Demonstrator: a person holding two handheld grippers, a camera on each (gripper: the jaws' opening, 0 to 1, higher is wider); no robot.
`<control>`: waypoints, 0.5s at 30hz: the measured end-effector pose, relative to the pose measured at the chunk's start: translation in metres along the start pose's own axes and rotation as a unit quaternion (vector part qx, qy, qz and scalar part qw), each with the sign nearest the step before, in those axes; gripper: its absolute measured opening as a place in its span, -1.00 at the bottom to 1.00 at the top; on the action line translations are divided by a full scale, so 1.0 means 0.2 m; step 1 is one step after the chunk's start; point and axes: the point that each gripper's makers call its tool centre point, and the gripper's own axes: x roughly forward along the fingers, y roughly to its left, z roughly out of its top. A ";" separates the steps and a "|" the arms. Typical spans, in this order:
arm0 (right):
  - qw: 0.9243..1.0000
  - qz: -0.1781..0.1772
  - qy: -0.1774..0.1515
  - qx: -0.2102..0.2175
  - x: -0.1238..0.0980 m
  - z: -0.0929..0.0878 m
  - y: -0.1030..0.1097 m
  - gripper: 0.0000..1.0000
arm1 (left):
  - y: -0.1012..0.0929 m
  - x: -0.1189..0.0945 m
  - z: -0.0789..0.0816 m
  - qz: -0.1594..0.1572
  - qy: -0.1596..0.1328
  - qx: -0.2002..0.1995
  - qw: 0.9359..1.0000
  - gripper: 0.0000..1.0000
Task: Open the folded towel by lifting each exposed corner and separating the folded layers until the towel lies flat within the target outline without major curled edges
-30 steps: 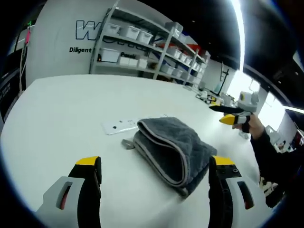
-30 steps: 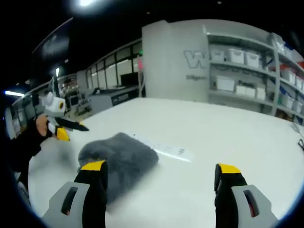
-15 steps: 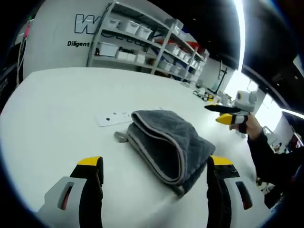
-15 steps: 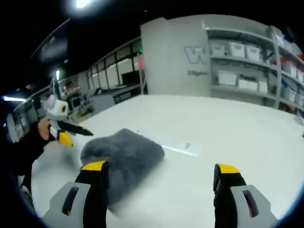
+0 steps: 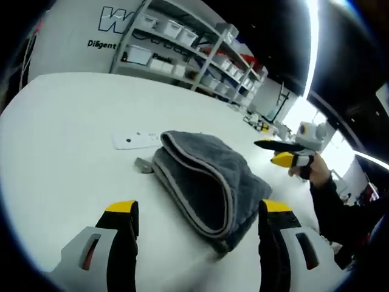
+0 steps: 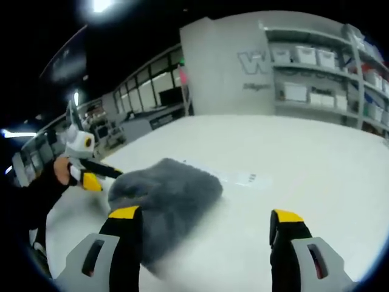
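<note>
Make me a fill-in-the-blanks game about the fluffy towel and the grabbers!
1. The towel is the colour ____.
2. The towel is still ____, not spread flat.
3. The towel lies on a ____ table.
4. The left gripper has its jaws ____, holding nothing.

Missing words: grey; folded; white; open

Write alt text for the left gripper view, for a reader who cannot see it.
A folded grey towel lies on a white table, just beyond the open left gripper, whose yellow-tipped jaws stand wide apart. At right, a person's hand holds the right gripper above the table; shelves of bins line the background.
</note>
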 end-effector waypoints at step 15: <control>0.998 0.040 0.024 0.039 0.09 -0.08 0.08 0.46 | 0.00 0.05 -0.03 -0.024 0.005 -0.027 0.999 0.35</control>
